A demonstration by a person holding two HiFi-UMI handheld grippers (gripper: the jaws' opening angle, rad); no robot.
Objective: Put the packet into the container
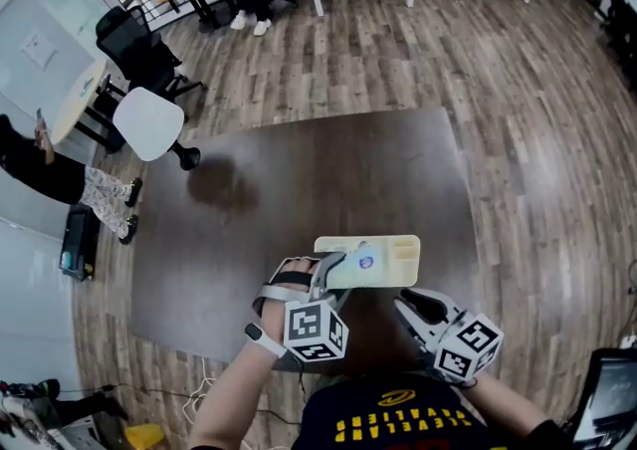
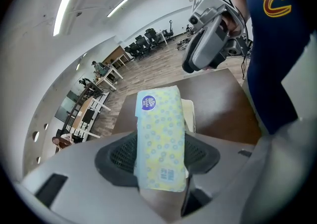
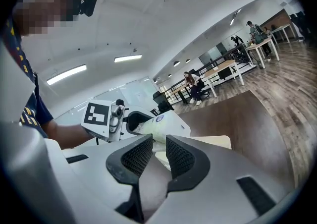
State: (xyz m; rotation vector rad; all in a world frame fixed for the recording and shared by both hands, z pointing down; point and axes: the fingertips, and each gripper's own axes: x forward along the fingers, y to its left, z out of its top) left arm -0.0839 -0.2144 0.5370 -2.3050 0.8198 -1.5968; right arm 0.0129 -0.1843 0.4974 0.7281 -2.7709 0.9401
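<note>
There is one packet [image 2: 161, 134], one container [image 1: 406, 261], one table [image 1: 299, 179] and two grippers, each carrying one cube with black-and-white square markers.

The packet is a soft, oblong plastic pack, pale yellow and pale blue with a pattern of small rings, and has a round dark-blue label near its far end. The left gripper [image 1: 336, 271] has it clamped between widely spread jaws, whose black ribbed pads press on its two long sides. The pack sticks out well past the pad tips. In the head view it hangs over the left end of the container; I cannot tell whether the two touch.

The container is a cream-coloured, shallow rectangular plastic tray with rounded corners. It has some moulded detail at its right end, which is too small to make out. It lies flat on the near part of the table, a dark brown rectangular top with a smooth, matt surface, on a wood-plank floor.

The right gripper [image 3: 158, 144] is a grey plastic body with the same black ribbed pads. Its jaws stand only a narrow slit apart and grip nothing. In the head view it is just to the right of the container's near edge. Its own camera looks across at the packet and the left gripper.
</note>
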